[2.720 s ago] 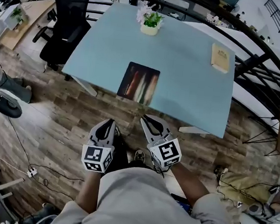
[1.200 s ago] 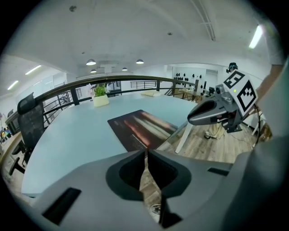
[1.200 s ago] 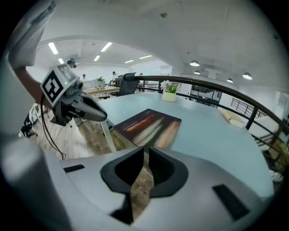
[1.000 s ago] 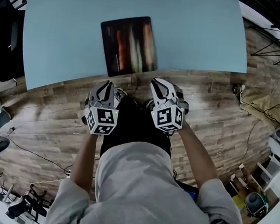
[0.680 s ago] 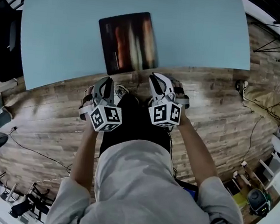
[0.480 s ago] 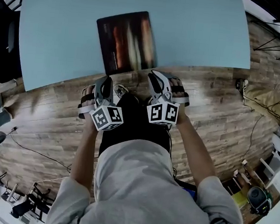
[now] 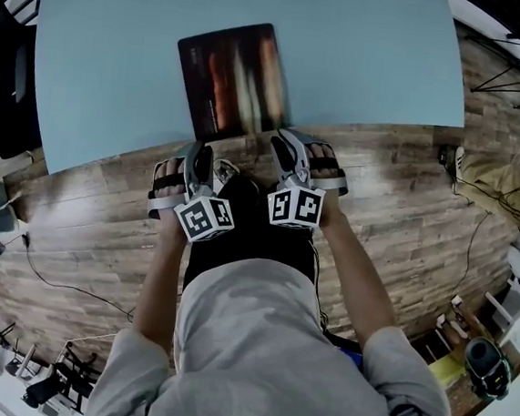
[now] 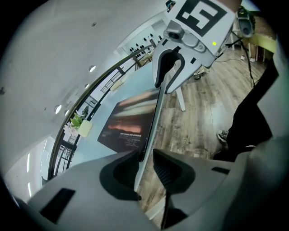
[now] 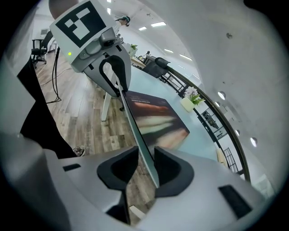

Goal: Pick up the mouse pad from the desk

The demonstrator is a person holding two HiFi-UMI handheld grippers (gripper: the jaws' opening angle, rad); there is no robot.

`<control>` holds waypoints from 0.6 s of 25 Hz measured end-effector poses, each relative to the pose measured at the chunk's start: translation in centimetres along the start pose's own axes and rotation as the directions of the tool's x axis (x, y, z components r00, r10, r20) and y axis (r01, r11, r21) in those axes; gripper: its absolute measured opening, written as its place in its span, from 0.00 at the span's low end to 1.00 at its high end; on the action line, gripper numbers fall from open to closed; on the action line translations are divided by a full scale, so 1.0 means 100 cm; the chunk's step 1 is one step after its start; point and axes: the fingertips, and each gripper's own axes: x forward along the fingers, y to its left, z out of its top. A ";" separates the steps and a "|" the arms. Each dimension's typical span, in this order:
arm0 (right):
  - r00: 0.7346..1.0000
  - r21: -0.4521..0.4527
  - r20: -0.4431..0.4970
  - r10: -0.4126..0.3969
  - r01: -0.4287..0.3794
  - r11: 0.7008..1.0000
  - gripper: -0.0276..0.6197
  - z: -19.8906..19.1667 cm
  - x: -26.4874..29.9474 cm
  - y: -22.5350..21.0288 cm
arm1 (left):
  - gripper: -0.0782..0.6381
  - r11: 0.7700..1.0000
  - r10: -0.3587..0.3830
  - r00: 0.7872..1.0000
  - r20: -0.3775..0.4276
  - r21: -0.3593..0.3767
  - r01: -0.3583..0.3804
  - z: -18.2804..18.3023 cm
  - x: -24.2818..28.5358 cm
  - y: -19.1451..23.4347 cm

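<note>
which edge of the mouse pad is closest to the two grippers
The mouse pad edge along the desk front, lowest in the head view. The left gripper and right gripper face it, empty jaws just opened; the other three edges lie further in.

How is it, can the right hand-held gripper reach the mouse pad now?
Probably yes: the right hand-held gripper hangs short of the desk edge where the mouse pad lies. Its jaws have just been opening, with nothing held between them, and nothing blocks the way.
</note>
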 end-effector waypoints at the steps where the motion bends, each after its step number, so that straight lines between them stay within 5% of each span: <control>1: 1.000 -0.009 -0.002 -0.001 0.001 1.000 0.22 0.000 0.001 0.001 | 0.27 1.000 0.003 1.000 -0.001 0.010 -0.003 0.000 0.000 -0.001; 15: 1.000 -0.063 -0.021 -0.019 0.017 0.998 0.24 0.001 0.008 0.003 | 0.30 0.998 0.016 1.000 -0.015 0.061 -0.015 0.005 0.003 0.005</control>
